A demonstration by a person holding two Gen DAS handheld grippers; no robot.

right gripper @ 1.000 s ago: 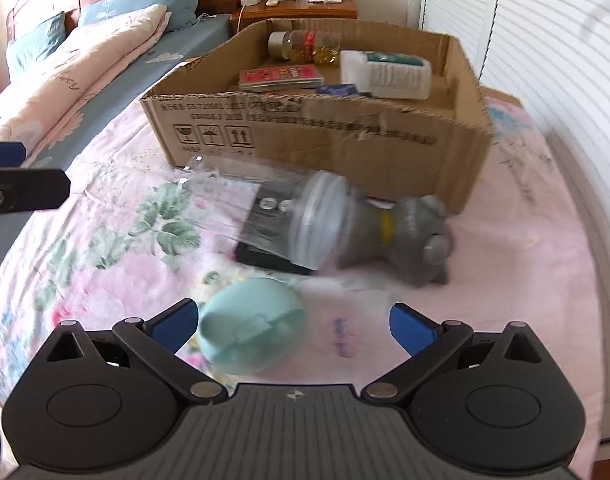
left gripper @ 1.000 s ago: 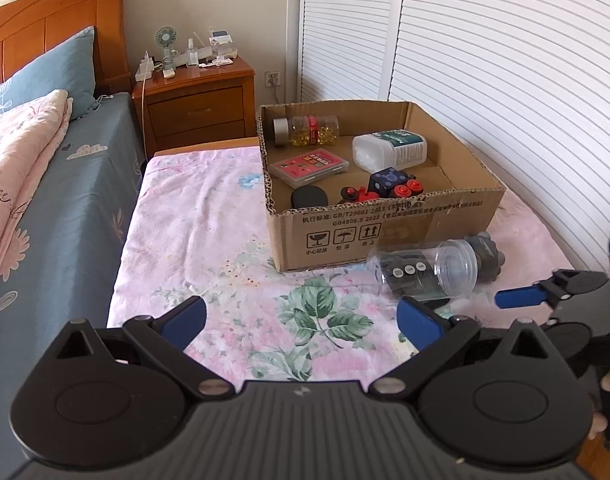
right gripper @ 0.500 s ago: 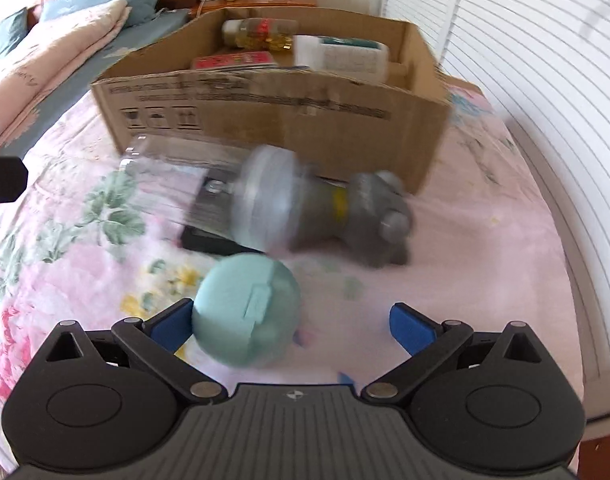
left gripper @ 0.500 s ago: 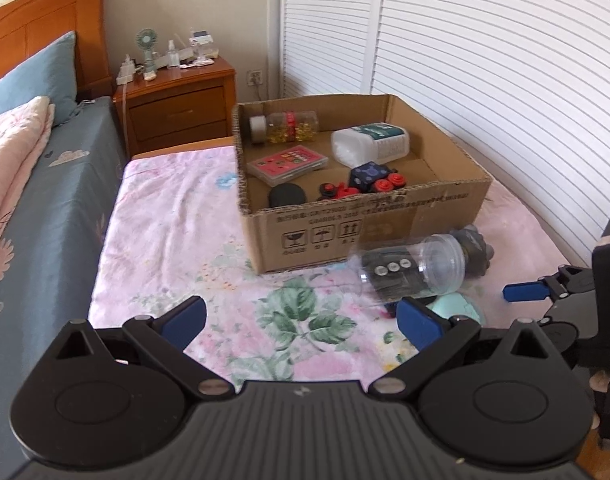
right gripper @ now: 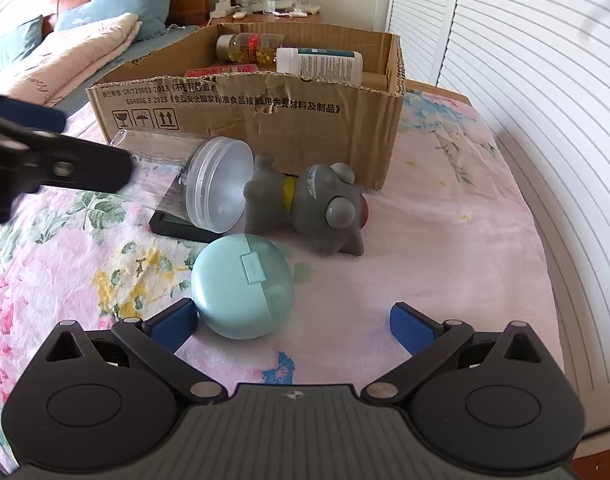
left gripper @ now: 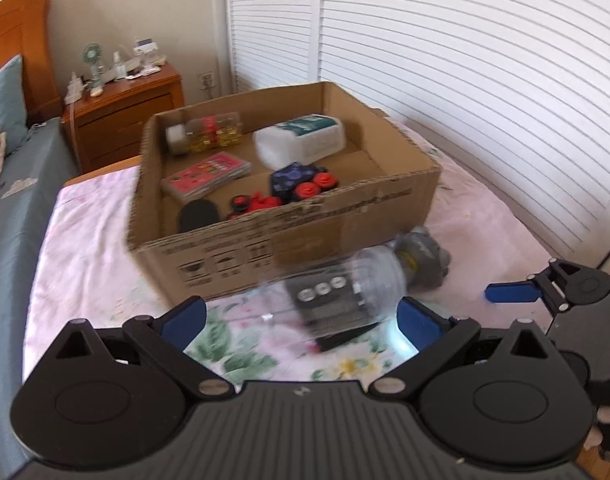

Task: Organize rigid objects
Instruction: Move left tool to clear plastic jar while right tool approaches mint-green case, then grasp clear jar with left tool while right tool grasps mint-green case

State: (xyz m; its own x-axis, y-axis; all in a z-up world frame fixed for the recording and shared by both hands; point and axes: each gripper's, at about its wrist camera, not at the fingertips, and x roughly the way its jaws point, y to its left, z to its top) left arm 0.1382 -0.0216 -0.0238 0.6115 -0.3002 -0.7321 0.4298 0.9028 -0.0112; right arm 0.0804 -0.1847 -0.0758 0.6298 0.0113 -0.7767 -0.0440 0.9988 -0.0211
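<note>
A clear plastic jar (left gripper: 337, 292) (right gripper: 209, 184) lies on its side over a black remote (left gripper: 325, 308) (right gripper: 177, 224) on the floral bedspread. A grey toy figure (right gripper: 317, 208) (left gripper: 421, 256) lies beside it. A mint-green round case (right gripper: 243, 286) sits just inside my right gripper's left finger. My right gripper (right gripper: 293, 322) is open and empty, low over the bed. My left gripper (left gripper: 301, 318) is open and empty, just in front of the jar. The cardboard box (left gripper: 385, 208) (right gripper: 265, 116) holds bottles, a pink card box and red-and-blue toys.
A white louvred wardrobe door (left gripper: 465, 80) runs along the right. A wooden nightstand (left gripper: 125, 116) with a small fan stands beyond the box. Pillows and a folded quilt (right gripper: 65, 52) lie at the left. The right gripper's blue finger (left gripper: 513, 292) shows in the left wrist view.
My left gripper has moved forward and right, closer to the jar. My right gripper has shifted so the mint case sits by its left finger. Both stay open.
</note>
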